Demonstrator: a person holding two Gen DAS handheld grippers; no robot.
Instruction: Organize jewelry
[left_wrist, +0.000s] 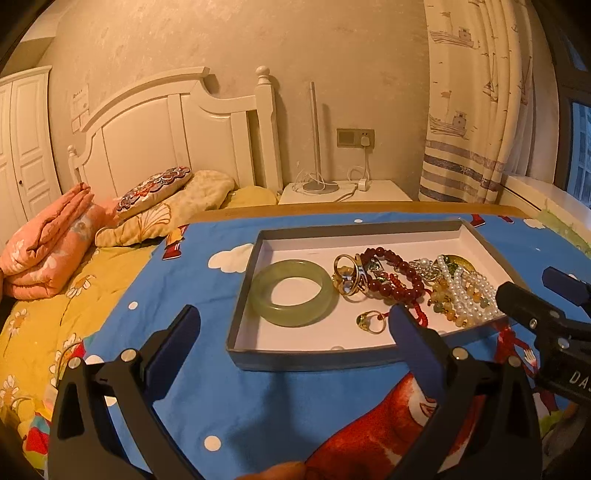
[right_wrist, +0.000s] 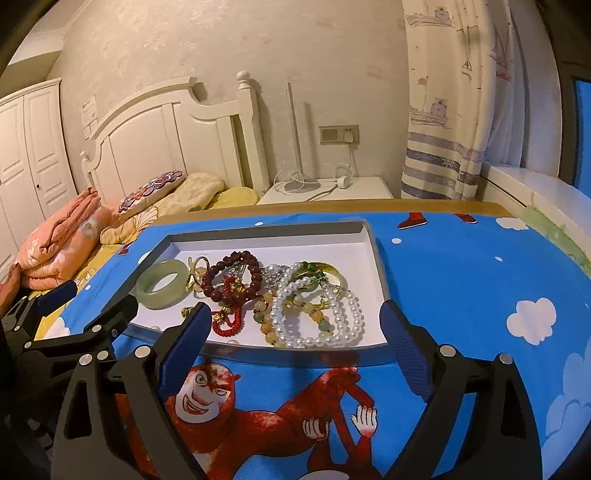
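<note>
From the left wrist camera, the left gripper (left_wrist: 295, 325) hangs with its jaws spread wide and empty over the near edge of a shallow tray (left_wrist: 306, 360) that sits on a blue cartoon cloth (left_wrist: 207, 295). Inside the tray, a jade bangle (left_wrist: 293, 292) lies at its 9 o'clock end, a small gold ring (left_wrist: 371, 320) lies by itself at 6 o'clock, and dark red beads (left_wrist: 397, 277) and pearl strands (left_wrist: 469, 291) pile up toward 3 o'clock. Only part of the right gripper (left_wrist: 535, 295) shows at this view's 3 o'clock edge. From the right wrist camera, the right gripper (right_wrist: 295, 325) is likewise parted wide with nothing between its fingers, framing the tray's (right_wrist: 375, 243) near edge. Here the pearl strands (right_wrist: 317, 317) lie nearest, the jade bangle (right_wrist: 162, 283) sits at 9 o'clock, and the left gripper (right_wrist: 92, 299) reaches in at 8 o'clock. This view alone shows the cloth's (right_wrist: 443, 266) red monkey figure (right_wrist: 229, 413) whole.
</note>
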